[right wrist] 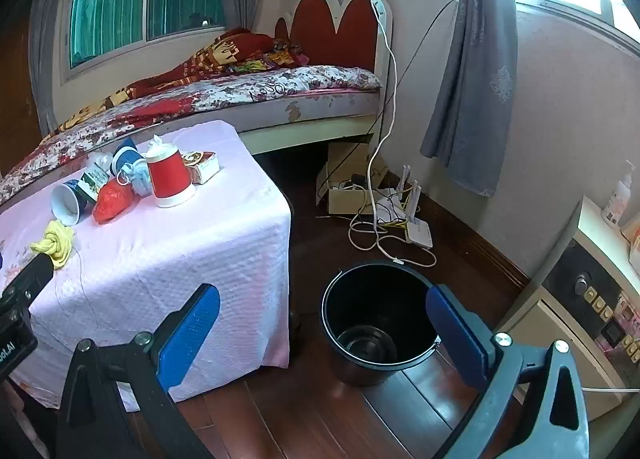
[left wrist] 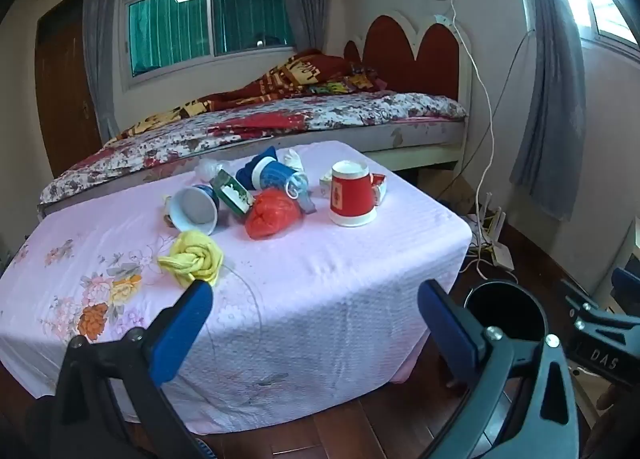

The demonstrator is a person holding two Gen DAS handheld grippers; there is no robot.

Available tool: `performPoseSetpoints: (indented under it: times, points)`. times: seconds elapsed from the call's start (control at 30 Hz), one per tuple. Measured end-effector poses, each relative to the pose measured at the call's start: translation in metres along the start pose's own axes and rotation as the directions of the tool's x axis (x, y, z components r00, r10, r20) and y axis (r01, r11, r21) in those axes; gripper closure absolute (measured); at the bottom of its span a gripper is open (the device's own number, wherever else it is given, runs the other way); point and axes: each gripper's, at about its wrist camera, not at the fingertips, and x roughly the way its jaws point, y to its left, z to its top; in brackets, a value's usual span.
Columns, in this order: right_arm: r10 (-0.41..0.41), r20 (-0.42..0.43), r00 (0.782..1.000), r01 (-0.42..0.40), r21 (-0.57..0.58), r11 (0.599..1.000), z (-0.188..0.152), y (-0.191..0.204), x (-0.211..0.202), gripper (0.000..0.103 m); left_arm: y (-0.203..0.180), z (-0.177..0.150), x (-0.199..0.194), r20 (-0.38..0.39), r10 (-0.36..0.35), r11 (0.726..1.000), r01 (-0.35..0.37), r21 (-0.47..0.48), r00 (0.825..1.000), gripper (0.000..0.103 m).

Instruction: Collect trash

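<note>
Trash lies on a table under a pink cloth [left wrist: 304,283] [right wrist: 224,243]: a knotted yellow rag [left wrist: 194,257] [right wrist: 54,243], a tipped blue paper cup [left wrist: 196,209] [right wrist: 66,203], a green carton [left wrist: 232,193], a crumpled red bag [left wrist: 272,213] [right wrist: 112,203], a blue cup and mask [left wrist: 276,175] and an upturned red cup [left wrist: 350,195] [right wrist: 168,179]. A black bucket [right wrist: 376,319] [left wrist: 500,311] stands on the floor right of the table. My left gripper [left wrist: 316,315] is open, above the table's near edge. My right gripper [right wrist: 324,319] is open, above the bucket's left side. Both hold nothing.
A bed [left wrist: 280,119] with a red headboard runs behind the table. Cables, a router and a cardboard box [right wrist: 384,203] clutter the floor past the bucket. A cabinet with a lotion bottle [right wrist: 618,199] stands at the right. The floor is dark wood.
</note>
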Motion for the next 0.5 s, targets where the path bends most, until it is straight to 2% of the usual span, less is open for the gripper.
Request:
performPoseSetpoints:
  times: [0.5]
  points:
    - [-0.005,-0.008,1.000,0.004,-0.008,1.000,-0.0048,0.0048,0.0005,0.000,-0.0026,-0.0099,0.0067,0.000,0.024,1.000,-0.024,0.020,1.000,0.001]
